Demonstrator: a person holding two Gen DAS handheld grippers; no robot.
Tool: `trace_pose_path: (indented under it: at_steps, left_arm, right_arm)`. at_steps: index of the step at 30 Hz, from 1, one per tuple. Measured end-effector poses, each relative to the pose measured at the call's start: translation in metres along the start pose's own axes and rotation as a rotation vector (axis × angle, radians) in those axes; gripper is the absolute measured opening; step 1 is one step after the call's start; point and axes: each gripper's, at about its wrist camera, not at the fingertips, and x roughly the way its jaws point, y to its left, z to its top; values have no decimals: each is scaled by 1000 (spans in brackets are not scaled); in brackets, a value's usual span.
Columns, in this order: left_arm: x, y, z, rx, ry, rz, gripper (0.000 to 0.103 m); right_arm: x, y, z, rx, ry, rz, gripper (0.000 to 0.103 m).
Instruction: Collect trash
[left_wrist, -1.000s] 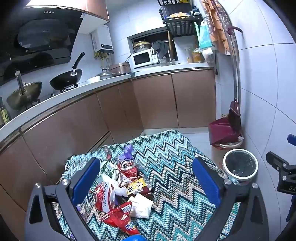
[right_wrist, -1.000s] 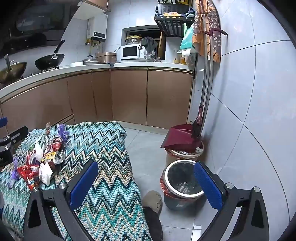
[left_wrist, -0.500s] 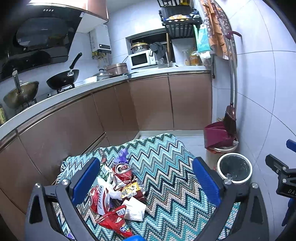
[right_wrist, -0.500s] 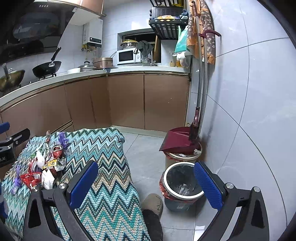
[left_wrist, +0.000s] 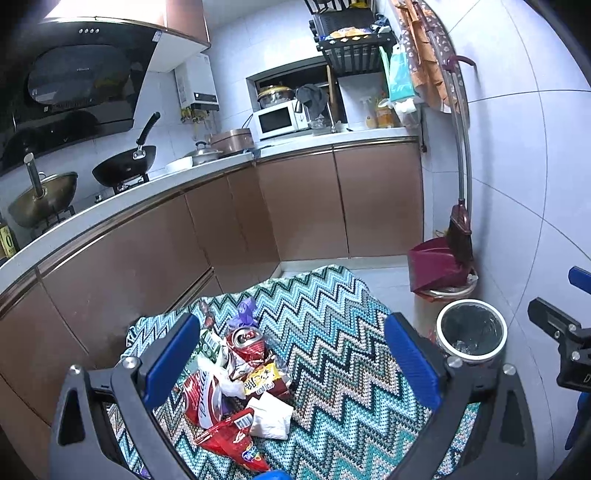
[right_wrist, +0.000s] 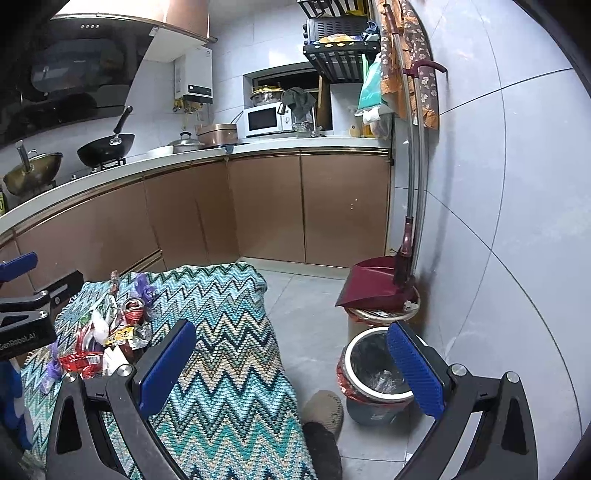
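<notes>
A pile of trash lies on a zigzag-patterned cloth (left_wrist: 332, 369): a crushed red can (left_wrist: 245, 341), red snack bags (left_wrist: 232, 443), a white tissue (left_wrist: 271, 415) and a yellow wrapper (left_wrist: 260, 380). My left gripper (left_wrist: 291, 362) is open and empty, held above the cloth with the pile near its left finger. The pile also shows in the right wrist view (right_wrist: 107, 339). My right gripper (right_wrist: 291, 365) is open and empty, above the cloth's right edge. A lined trash bin (right_wrist: 376, 373) stands on the floor by its right finger; it also shows in the left wrist view (left_wrist: 471, 332).
Brown kitchen cabinets (left_wrist: 295, 206) run behind the cloth. A red dustpan (right_wrist: 376, 284) and broom lean on the tiled wall over a second bin. A foot in a slipper (right_wrist: 325, 406) rests on the floor beside the lined bin.
Both grippers have lifted and tilted back a little, so the cloth, pile and bin sit lower in both views. Both stay open and empty.
</notes>
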Motion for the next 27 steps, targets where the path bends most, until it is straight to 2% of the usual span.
trace_pose_path:
  at_steps: [12, 21, 27]
  left_arm:
    - [-3, 14, -4, -25, -8, -8, 101]
    - [4, 23, -12, -38, 36, -31, 101]
    - [5, 28, -15, -47, 35, -30, 101]
  right_arm:
    - [7, 14, 0, -22, 32, 51, 103]
    - [13, 24, -3, -35, 59, 74, 103]
    - [15, 26, -4, -44, 67, 71, 103]
